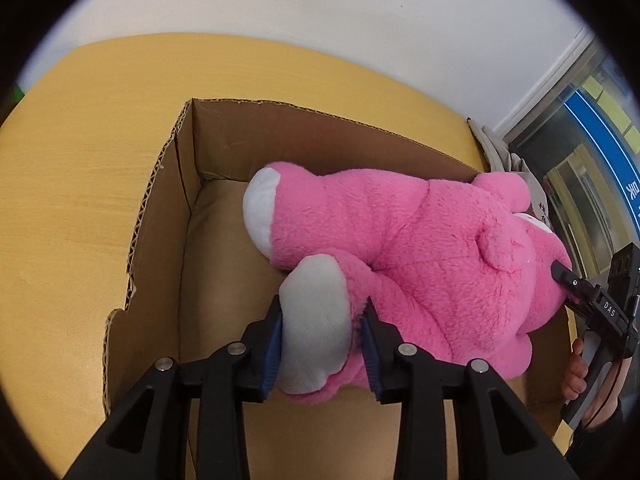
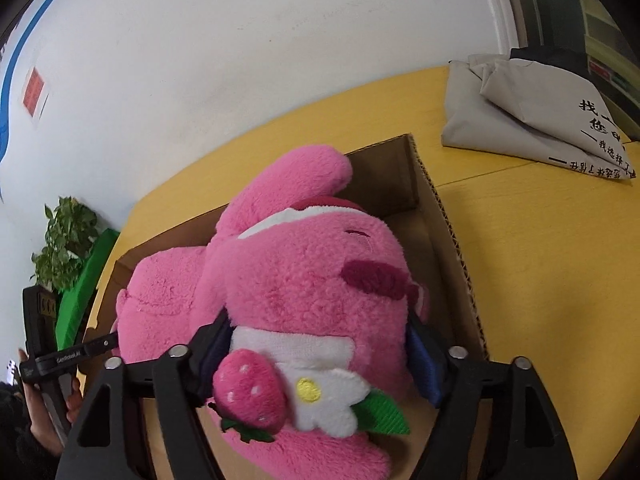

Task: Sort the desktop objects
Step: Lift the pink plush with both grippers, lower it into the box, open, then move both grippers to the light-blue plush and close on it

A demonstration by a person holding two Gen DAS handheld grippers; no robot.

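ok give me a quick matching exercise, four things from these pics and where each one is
Things:
1. left tool
2. right tool
3. grey bag
4. cardboard box

Places:
A. clamped on the pink plush toy's head
B. lying on the table beside the box
C. clamped on the toy's foot
D. under the toy

Pairs: 1-C, 2-A, 3-B, 4-D
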